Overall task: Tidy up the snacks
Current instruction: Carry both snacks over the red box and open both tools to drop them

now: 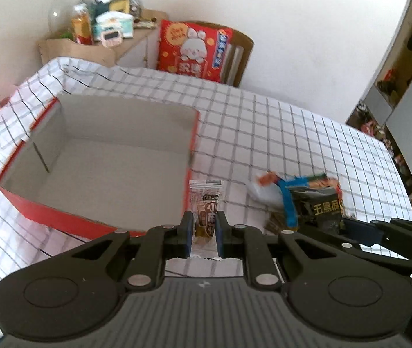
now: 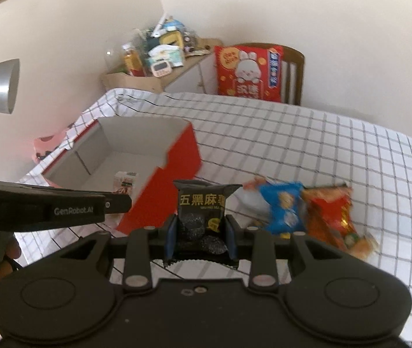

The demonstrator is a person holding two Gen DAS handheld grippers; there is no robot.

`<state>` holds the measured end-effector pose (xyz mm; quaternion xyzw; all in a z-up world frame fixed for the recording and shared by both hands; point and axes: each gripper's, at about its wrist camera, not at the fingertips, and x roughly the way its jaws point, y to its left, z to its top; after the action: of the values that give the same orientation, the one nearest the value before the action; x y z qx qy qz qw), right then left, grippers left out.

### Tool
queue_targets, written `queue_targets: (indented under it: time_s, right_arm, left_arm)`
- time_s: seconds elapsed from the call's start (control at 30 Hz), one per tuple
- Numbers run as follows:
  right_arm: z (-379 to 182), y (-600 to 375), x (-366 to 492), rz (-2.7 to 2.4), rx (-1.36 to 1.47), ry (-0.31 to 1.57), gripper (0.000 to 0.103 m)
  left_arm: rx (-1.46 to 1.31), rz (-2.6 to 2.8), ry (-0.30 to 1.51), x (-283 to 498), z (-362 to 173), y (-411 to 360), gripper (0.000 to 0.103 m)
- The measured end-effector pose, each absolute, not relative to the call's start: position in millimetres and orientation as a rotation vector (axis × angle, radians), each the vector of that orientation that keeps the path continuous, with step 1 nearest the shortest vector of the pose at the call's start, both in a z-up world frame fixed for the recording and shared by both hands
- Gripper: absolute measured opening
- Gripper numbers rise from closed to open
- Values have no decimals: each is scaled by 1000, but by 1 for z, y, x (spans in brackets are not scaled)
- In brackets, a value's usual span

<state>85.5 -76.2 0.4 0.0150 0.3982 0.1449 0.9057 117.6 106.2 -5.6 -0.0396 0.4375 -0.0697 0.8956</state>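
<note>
black snack packet (image 2: 201, 211), gold characters, crinkled top

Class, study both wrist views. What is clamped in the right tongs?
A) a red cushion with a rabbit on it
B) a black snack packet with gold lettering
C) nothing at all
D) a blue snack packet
B: in the right wrist view the right tongs are closed on the black snack packet, while the blue packet lies on the checked tablecloth.

Right tongs (image 2: 201, 239) grip black snack packet (image 2: 203, 203), apparently above checked tablecloth (image 2: 293, 145).
</note>
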Motion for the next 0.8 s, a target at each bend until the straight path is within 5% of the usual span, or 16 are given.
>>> queue_targets:
  time_s: [0.8]
  right_arm:
    - [-16, 54, 169, 406, -88, 863, 32]
  left_arm:
    - [-47, 27, 918, 198, -16, 224, 16]
